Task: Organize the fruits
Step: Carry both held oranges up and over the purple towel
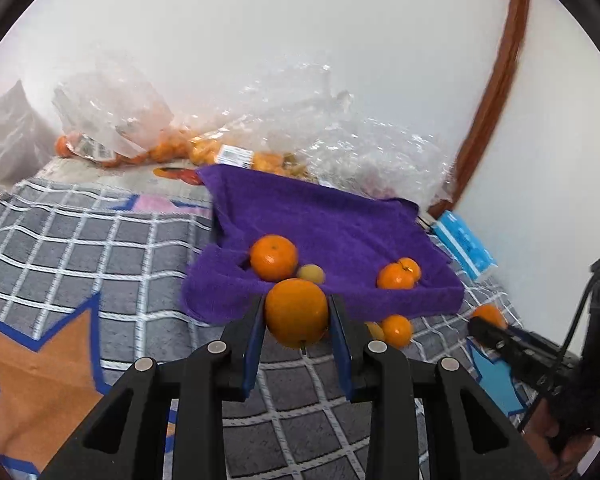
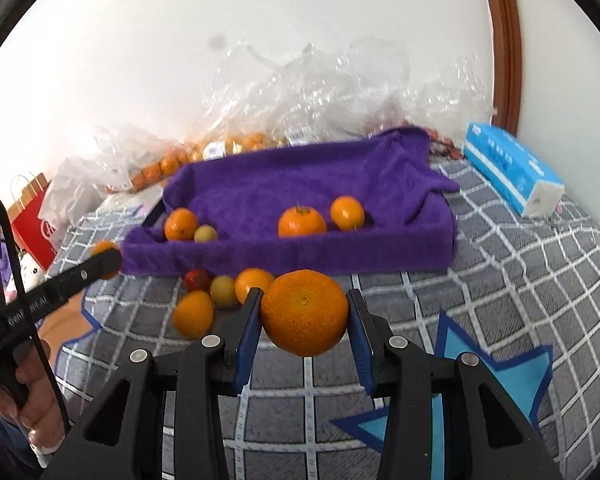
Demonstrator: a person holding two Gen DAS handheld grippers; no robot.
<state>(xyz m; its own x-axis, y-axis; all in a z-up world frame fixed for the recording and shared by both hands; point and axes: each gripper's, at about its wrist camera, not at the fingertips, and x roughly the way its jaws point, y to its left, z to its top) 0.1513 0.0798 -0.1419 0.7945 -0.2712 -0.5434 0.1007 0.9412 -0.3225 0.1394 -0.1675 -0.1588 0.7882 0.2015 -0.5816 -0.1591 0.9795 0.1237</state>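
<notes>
Oranges fill both grippers: the left gripper is clamped on a smooth orange, its blue pads pressed against both sides, and the right gripper is clamped the same way on a bigger, rough-skinned orange. Both fruits hang above a grey checked bedspread with blue and orange star patches. Just beyond them sits a tray lined with a purple towel. Inside it, seen from the right wrist, an orange and a small yellow fruit touch each other at the left end, and two more oranges sit side by side near the middle. On the bedspread in front of the tray's near wall lies a loose cluster: a red fruit, a yellow fruit and two oranges, close together. Far behind the tray, clear plastic bags holding more oranges are heaped against a white wall. A blue tissue pack lies to the right of the tray, and a red paper bag stands at the far left
</notes>
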